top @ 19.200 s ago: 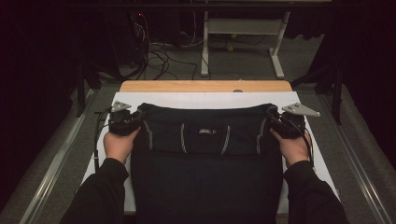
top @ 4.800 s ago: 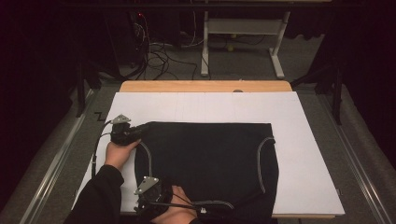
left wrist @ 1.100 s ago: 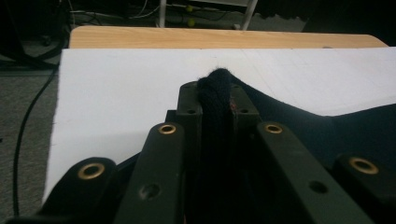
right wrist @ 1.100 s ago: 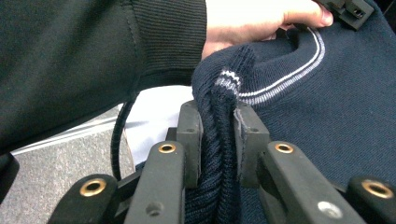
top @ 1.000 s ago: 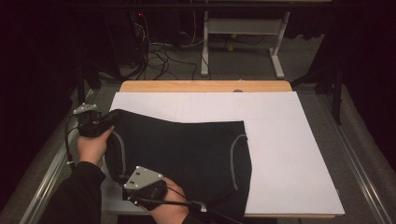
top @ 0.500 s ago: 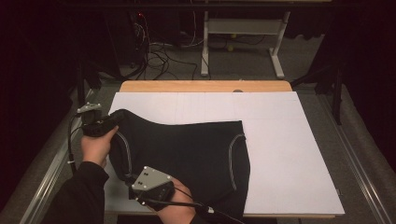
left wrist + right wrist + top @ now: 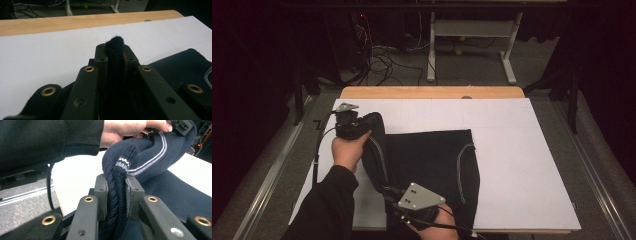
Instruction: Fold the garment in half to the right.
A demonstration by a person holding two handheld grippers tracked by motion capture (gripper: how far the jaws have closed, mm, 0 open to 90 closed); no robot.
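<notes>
Soft navy knit, this sweater [image 7: 427,170] will sag and fold wherever I leave it unsupported, light and not slippery, so I judge the thick ribbed edge the best place to take hold. My left fingers [image 7: 115,53] are clenched on a bunched fold at about 10 o'clock of the desk [image 7: 522,165], and my right fingers [image 7: 116,187] are clamped on the ribbed edge at about 6 o'clock. It lies mostly flat on the white sheet [image 7: 532,200], left of centre, dark with pale stripes, its left side lifted into a roll between my hands.
</notes>
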